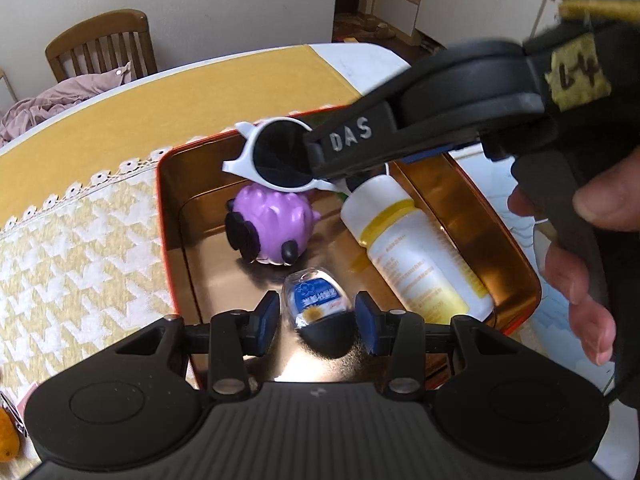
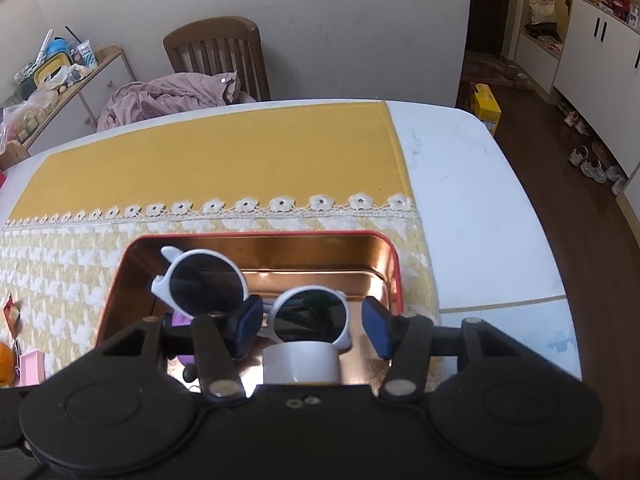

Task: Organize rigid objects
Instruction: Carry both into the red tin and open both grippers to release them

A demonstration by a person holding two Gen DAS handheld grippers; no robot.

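A red tin box (image 1: 170, 208) with a gold inside sits on the yellow cloth; it also shows in the right wrist view (image 2: 394, 264). In it lie a purple hedgehog toy (image 1: 272, 224), a white bottle with a yellow label (image 1: 412, 252) and a small clear bottle with a blue label and black cap (image 1: 318, 308). My left gripper (image 1: 316, 318) is open, its fingers either side of the small bottle. My right gripper (image 2: 312, 326) is open over the tin, with white round sunglasses (image 2: 208, 284) between and just ahead of its fingers, one lens (image 2: 308, 314) in the gap. The sunglasses also show in the left wrist view (image 1: 276, 156).
The table has a white top (image 2: 472, 208) with its edge to the right and a wooden floor beyond. A wooden chair (image 2: 224, 52) with pink cloth stands behind. An orange object (image 2: 6, 362), a pink item (image 2: 30, 366) and a small wrapper lie left of the tin.
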